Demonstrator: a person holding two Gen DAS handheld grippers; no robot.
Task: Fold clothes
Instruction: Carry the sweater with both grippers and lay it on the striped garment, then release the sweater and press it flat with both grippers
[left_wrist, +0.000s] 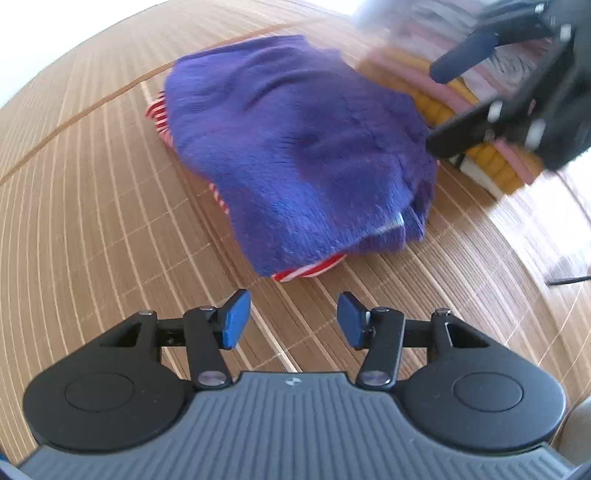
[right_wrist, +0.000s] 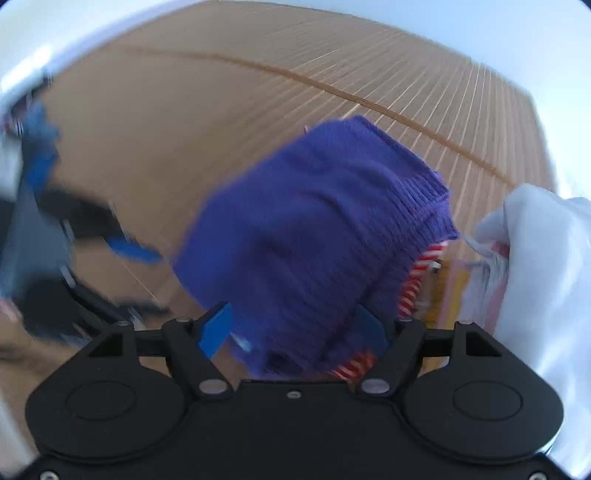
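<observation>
A folded purple knitted sweater (left_wrist: 295, 147) lies on a brown bamboo slat mat (left_wrist: 92, 221). Red and white striped cloth (left_wrist: 310, 271) peeks out from under its edges. The sweater sits in the middle of the mat, a soft lump with a few dents on top.

The left gripper (left_wrist: 291, 321) hangs over the bare mat, near the sweater's closest edge but not touching it. Its two blue pads (left_wrist: 234, 319) are spread apart, with nothing between them.

The right gripper (right_wrist: 295, 328) is at the other side of the sweater. Its blue pads (right_wrist: 216, 328) are wide apart, and the purple knit fills the space between them. The picture there is blurry, so I cannot tell if the pads touch the cloth. In the left camera this gripper shows up as a dark blurry shape at the sweater's far right edge.

Just beside the sweater is a stack of folded clothes in yellow, pink and pale grey (left_wrist: 461, 92). In the right camera a pale white cloth (right_wrist: 535, 266) from that stack fills the right side.
</observation>
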